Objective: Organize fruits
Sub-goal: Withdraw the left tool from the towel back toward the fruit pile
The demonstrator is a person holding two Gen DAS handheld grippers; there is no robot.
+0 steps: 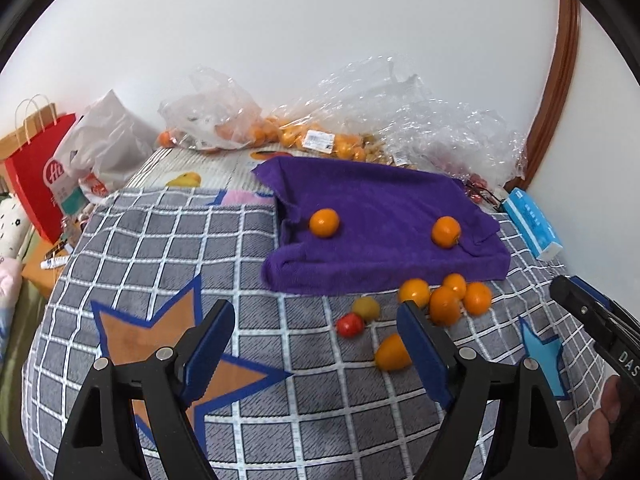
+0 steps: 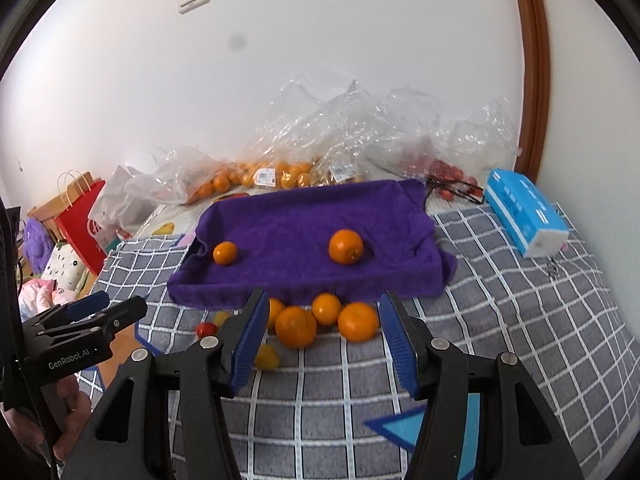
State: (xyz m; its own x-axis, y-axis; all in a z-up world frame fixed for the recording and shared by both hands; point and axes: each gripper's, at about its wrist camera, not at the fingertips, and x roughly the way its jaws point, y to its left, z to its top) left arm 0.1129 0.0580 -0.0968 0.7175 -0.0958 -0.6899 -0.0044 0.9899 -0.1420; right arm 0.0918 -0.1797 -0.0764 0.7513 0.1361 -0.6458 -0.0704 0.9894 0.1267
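Both my grippers hang empty over the checked blanket [image 2: 520, 320]. Left gripper [image 1: 316, 324]: jaws spread wide, nothing between them. Right gripper [image 2: 324, 316]: jaws parted, empty. Just past the right fingertips lie four oranges [image 2: 296, 326] in a cluster. Beyond them, two oranges [image 2: 346, 246] rest well apart on the purple towel [image 2: 288, 216]. Farthest, bagged fruit [image 2: 256, 176] lies against the wall.

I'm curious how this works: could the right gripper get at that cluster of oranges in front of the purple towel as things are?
Probably yes. The right gripper is open and empty, and the cluster of oranges lies on the checked blanket straight ahead of it. Nothing stands between them.
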